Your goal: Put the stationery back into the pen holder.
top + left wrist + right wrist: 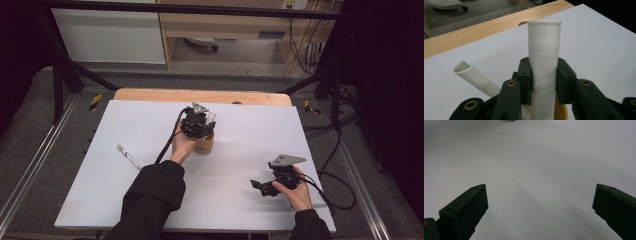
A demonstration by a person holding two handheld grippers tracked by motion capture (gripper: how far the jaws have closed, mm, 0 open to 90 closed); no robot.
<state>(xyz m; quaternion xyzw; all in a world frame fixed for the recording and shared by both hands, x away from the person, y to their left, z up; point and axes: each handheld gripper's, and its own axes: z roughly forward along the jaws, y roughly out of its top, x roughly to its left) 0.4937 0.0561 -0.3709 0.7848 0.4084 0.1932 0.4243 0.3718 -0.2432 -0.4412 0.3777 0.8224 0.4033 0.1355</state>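
My left gripper point(544, 82) had its jaws tight on a white tube point(544, 57), right over the wooden cup point(204, 142) near table centre. Another tube point(475, 78) leaned at 10 o'clock. Right gripper point(540, 202) gaped wide w/ nothing, at 4 o'clock. Next, I thought: lower it, let go.

No text, label, brand, number or sign can be read in any of the views. The white tube point(544, 62) bears only a faint seam line, and the second tube point(475, 79) only a small pressed chevron pattern, neither being lettering. A dark plate on the shelf point(272, 34) at the back is too small to make out.
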